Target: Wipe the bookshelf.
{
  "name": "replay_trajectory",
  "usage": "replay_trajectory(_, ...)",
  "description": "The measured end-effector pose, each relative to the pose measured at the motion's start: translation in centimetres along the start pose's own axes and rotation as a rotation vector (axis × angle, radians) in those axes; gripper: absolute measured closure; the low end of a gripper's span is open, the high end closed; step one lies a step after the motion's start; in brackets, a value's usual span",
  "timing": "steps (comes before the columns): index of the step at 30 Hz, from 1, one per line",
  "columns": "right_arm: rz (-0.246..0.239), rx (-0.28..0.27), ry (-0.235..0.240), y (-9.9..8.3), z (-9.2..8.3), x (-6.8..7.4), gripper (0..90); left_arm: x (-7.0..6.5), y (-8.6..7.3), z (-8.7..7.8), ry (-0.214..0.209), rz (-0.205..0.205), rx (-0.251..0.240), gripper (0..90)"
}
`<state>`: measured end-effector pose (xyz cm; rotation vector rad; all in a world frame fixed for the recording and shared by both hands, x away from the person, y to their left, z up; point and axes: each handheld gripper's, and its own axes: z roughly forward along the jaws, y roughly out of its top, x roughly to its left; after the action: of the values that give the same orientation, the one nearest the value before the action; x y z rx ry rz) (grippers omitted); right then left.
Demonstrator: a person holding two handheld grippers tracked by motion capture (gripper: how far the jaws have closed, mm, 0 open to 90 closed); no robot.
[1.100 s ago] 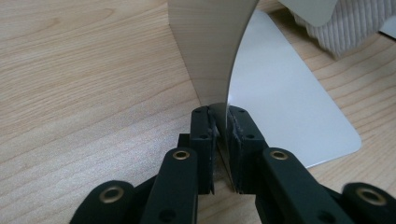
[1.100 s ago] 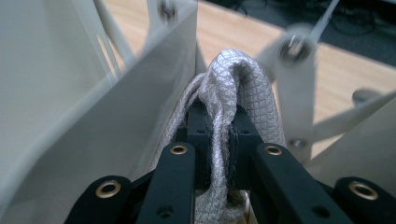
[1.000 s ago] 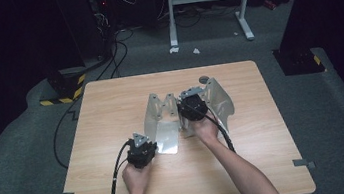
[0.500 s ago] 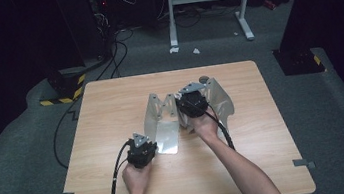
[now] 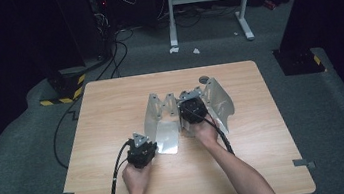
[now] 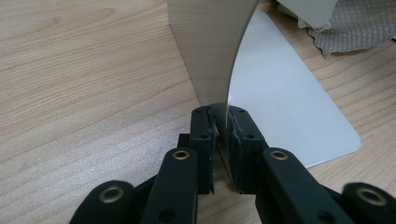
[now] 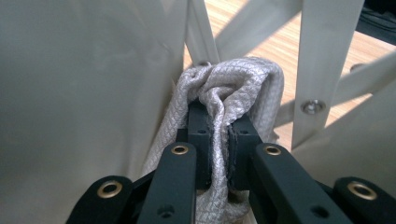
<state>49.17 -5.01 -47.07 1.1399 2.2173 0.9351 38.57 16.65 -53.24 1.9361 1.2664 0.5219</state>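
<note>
At a wooden table (image 5: 111, 110), the left gripper (image 6: 219, 135) clamps the rack's (image 5: 154, 114) panel edge as the right gripper (image 7: 218, 133), pinching a grey cloth (image 7: 243, 84), has nudged deeper between the upright panels, apparently to hang it.

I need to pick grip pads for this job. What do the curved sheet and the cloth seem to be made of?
Curved sheet: probably thin plastic or metal, smooth and semi-glossy; it bends without creasing and reflects the wood grain.
Cloth: woven textile, pale grey, matte, with a fine diamond-like weave; it bunches in soft folds.
</note>
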Motion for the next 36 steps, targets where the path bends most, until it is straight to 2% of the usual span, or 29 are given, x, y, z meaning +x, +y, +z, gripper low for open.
replay_trajectory(10, -0.042, 0.034, -0.046, -0.7, 0.2, -0.1, 83.2, 0.0, 0.0, 0.0, -0.002, -0.002, 0.001, 80.9)
replay_trajectory(18, -0.051, 0.046, -0.064, -1.0, 0.3, -0.2, 83.2, 0.0, 0.0, 0.0, -0.003, -0.002, 0.001, 80.9)
replay_trajectory(31, 0.015, -0.065, -0.091, 0.4, -3.1, -1.0, 83.7, 0.0, 0.0, 0.0, -0.002, 0.008, 0.007, 81.2)
replay_trajectory(36, 0.012, -0.111, -0.101, 1.6, -4.5, -0.9, 83.7, 0.0, 0.0, 0.0, -0.001, 0.008, 0.004, 81.2)
